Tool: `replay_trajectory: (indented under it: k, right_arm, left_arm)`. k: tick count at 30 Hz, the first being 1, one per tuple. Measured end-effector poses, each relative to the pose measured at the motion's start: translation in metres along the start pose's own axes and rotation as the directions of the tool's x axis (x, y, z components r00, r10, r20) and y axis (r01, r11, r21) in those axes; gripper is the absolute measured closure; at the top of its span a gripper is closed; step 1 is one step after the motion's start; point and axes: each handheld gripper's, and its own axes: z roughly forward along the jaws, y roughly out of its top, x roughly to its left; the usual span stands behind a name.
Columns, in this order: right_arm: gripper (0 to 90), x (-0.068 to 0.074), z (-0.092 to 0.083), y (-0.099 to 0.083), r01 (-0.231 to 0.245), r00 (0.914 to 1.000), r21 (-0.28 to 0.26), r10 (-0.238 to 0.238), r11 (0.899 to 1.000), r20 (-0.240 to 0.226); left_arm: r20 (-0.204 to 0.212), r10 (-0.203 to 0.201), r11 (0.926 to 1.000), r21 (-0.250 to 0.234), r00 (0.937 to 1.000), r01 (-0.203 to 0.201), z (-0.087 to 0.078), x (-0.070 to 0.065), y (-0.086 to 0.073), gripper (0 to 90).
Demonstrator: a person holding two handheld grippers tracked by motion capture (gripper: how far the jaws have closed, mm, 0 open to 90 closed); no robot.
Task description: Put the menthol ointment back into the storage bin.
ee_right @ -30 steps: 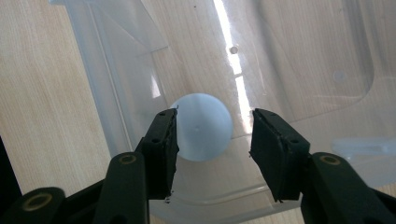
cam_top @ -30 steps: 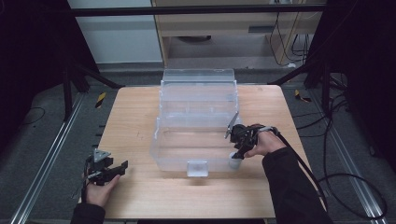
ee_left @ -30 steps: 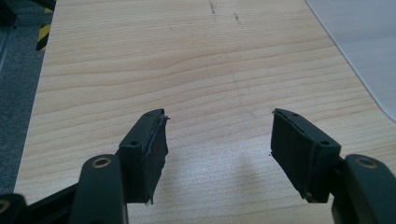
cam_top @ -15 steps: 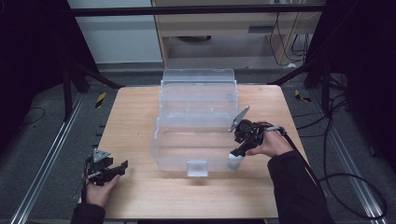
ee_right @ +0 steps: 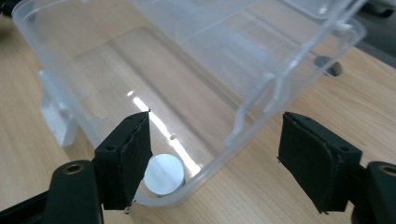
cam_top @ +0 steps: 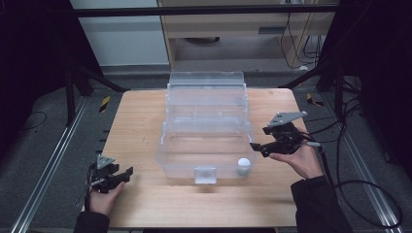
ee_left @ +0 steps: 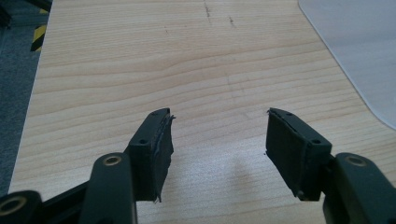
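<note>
The white cylinder [ee_right: 163, 174], partly hidden behind the right gripper [ee_right: 215, 154]'s jaw, stands on end inside the clear bin [ee_right: 299, 56]. Both grippers gape wide, empty; the left gripper [ee_left: 217, 140] hovers over bare surface [ee_left: 140, 56].

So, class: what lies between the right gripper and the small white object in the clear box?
In the right gripper view, the clear box's rim and wall stand between the right gripper and the white object inside.

One camera looks down from high up on the whole table [cam_top: 145, 121], while two ride low, both close to its wood.
</note>
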Motion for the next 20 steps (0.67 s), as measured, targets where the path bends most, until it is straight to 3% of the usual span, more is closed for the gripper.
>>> replay_trajectory:
  k: [6,12,17,20]
  right_arm:
    - [27.1,-0.005,-0.011,-0.032,-0.093,0.9921,-0.108,0.102,0.99,0.073]
    - [28.5,-0.014,-0.012,-0.068,-0.185,0.9699,-0.179,0.209,0.966,0.125]
    - [22.8,-0.022,-0.008,-0.097,-0.24,0.947,-0.2,0.274,0.95,0.167]
    - [21.3,-0.025,-0.005,-0.11,-0.256,0.9419,-0.182,0.288,0.949,0.173]
  left_arm:
    - [0.009,-0.003,1.0,-0.001,1.0,0.003,-0.001,0.0,0.0,46.8]
    - [0.006,-0.008,1.0,-0.005,1.0,0.008,-0.002,0.0,0.001,51.6]
    - [-0.008,-0.002,1.0,-0.006,1.0,0.002,-0.002,0.0,0.001,47.9]
    - [-0.017,-0.002,0.9999,-0.013,0.9999,0.002,-0.002,0.0,0.0,44.3]
